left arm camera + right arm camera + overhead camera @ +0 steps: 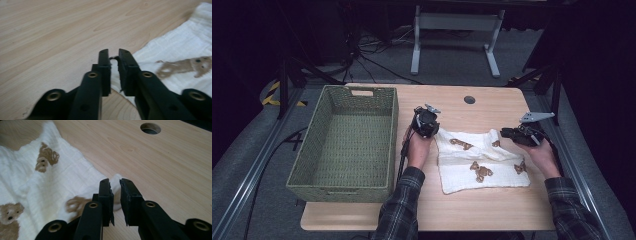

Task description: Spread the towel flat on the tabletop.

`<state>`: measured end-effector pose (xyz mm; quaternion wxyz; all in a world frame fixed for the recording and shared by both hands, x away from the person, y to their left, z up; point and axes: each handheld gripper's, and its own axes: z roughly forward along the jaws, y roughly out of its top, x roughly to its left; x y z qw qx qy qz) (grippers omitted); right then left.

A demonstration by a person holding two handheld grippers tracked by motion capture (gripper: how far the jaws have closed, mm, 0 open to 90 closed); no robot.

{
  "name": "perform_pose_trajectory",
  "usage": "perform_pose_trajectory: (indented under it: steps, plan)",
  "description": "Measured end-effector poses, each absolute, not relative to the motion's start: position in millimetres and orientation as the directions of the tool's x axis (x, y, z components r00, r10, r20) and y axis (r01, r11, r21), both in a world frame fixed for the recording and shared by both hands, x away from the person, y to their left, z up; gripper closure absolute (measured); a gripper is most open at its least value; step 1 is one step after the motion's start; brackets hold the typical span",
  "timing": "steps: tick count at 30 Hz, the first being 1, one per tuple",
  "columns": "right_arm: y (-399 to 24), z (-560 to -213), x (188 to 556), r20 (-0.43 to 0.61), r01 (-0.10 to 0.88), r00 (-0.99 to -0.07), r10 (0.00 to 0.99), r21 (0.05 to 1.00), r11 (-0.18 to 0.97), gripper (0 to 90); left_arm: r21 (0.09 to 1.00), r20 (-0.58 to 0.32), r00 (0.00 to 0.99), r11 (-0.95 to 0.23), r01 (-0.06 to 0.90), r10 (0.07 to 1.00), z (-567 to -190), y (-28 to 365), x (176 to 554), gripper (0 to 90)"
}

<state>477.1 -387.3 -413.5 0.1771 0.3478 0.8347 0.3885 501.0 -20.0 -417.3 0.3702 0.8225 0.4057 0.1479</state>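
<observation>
Standing slightly parted, the jaws of the left gripper [113,53] are showing a narrow gap in the left gripper view, with a corner of the cloth [180,47] lying in that gap and the pads not pressing on it. Rising from the bottom of the right gripper view, the right gripper [114,182] is likewise sitting with its jaws a little apart, a corner of the cloth [50,177] resting between them and just beyond the tips, loose rather than pinched. In the high view the left gripper [426,121] is hanging at the cloth's upper left corner, near the middle of the frame, while the right gripper [523,134] is hovering at its upper right corner, toward the right of the frame. Between them the white cloth [482,160], printed with brown bears, is lying folded on the table [472,210], right of centre in the frame. A woven green basket [343,145] is sitting on the left part of the table, just beside the left hand [418,147]. A round hole [469,99] is showing in the tabletop above the cloth, toward the top of the frame.
</observation>
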Motion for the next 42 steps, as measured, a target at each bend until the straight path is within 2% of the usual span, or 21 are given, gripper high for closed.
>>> perform_pose_trajectory:
  steps: [6, 10, 14, 15, 19, 25, 28, 39, 42]
  plan:
    - [-392.0, -411.7, 462.1, -0.017, 0.447, -0.711, 0.703, 0.761, 0.470, 74.8, 0.726, -0.093, 0.702, -0.435, 0.533, 0.706, -415.3, -26.5, 477.8, 68.8]
    - [-394.7, -410.0, 448.6, -0.009, 0.445, -0.720, 0.694, 0.761, 0.472, 74.0, 0.704, -0.096, 0.765, -0.500, 0.505, 0.637, -415.1, -32.1, 455.1, 66.6]
    - [-395.8, -408.0, 433.1, 0.021, 0.439, -0.754, 0.657, 0.760, 0.479, 85.1, 0.702, -0.116, 0.802, -0.523, 0.483, 0.586, -417.2, -33.8, 432.0, 74.5]
    - [-395.1, -409.5, 428.7, 0.031, 0.438, -0.766, 0.642, 0.755, 0.487, 87.0, 0.703, -0.120, 0.815, -0.531, 0.473, 0.567, -418.0, -33.6, 427.0, 79.7]
    - [-394.4, -417.8, 415.5, 0.055, 0.456, -0.787, 0.615, 0.723, 0.519, 89.1, 0.688, -0.149, 0.839, -0.554, 0.468, 0.524, -426.5, -36.1, 410.0, 88.8]
    - [-399.1, -433.1, 397.7, 0.054, 0.473, -0.799, 0.599, 0.672, 0.570, 89.2, 0.628, -0.172, 0.857, -0.615, 0.476, 0.487, -446.1, -43.0, 393.7, 89.4]
    - [-406.4, -434.4, 387.9, 0.060, 0.480, -0.796, 0.602, 0.668, 0.568, 89.3, 0.634, -0.181, 0.858, -0.609, 0.476, 0.481, -448.8, -41.9, 384.7, 89.4]
    - [-425.7, -445.2, 368.7, 0.075, 0.522, -0.777, 0.625, 0.631, 0.573, 89.6, 0.596, -0.133, 0.872, -0.664, 0.451, 0.472, -453.7, -37.1, 371.3, 89.8]
    - [-425.6, -447.2, 363.5, 0.082, 0.522, -0.782, 0.619, 0.629, 0.576, 89.7, 0.582, -0.143, 0.865, -0.667, 0.466, 0.480, -453.0, -31.8, 366.4, 89.8]
